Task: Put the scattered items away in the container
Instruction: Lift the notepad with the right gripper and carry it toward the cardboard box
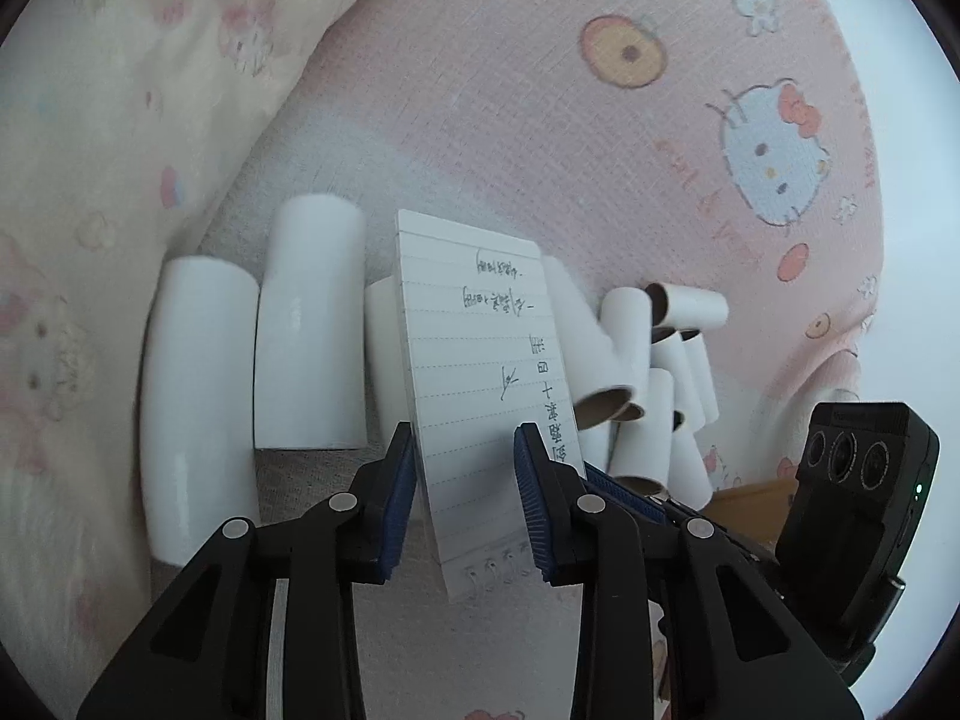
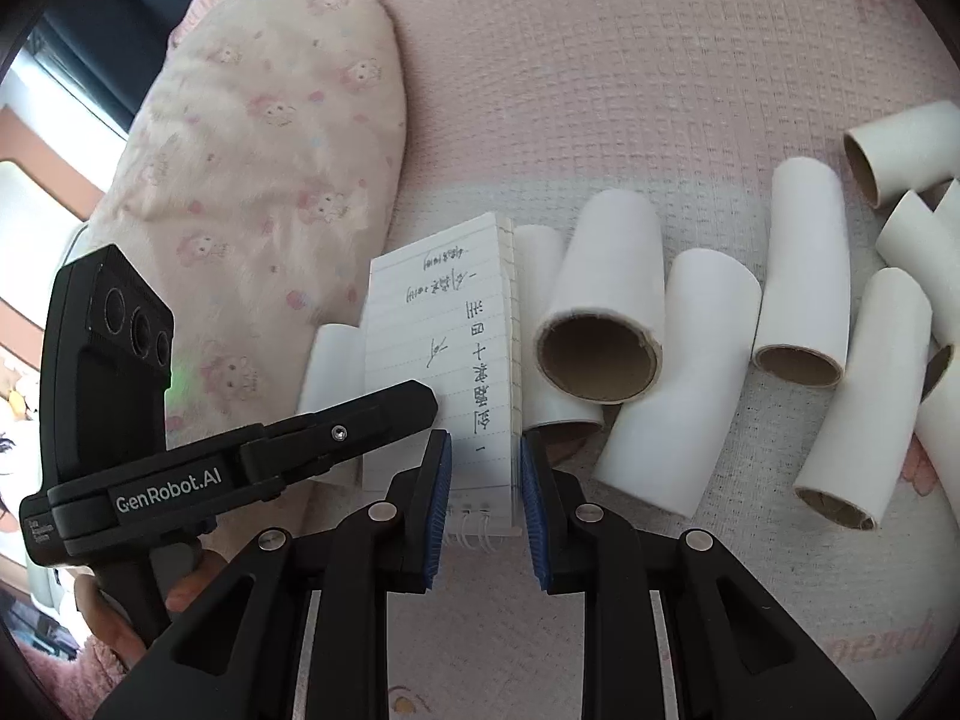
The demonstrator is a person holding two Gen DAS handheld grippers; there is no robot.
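The right gripper [image 2: 483,474] had its jaws closed narrowly on the spiral-bound notepad [image 2: 441,354], holding it above the bed [image 2: 600,90] among scattered cardboard tubes [image 2: 600,324], while the left gripper [image 1: 465,456] had its jaws half open around the same pad, not clearly pressing it. With no container plainly in view, the thin pad could twist or slip during the handover. "GenRobot.AI" was legible on the left gripper; the pad's handwriting was unreadable.

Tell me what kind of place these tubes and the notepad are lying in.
Most likely a bed in a bedroom: a pink cartoon-print bedsheet covers the surface, a soft pillow lies beside the notepad, and the white cardboard tubes rest on the fabric.
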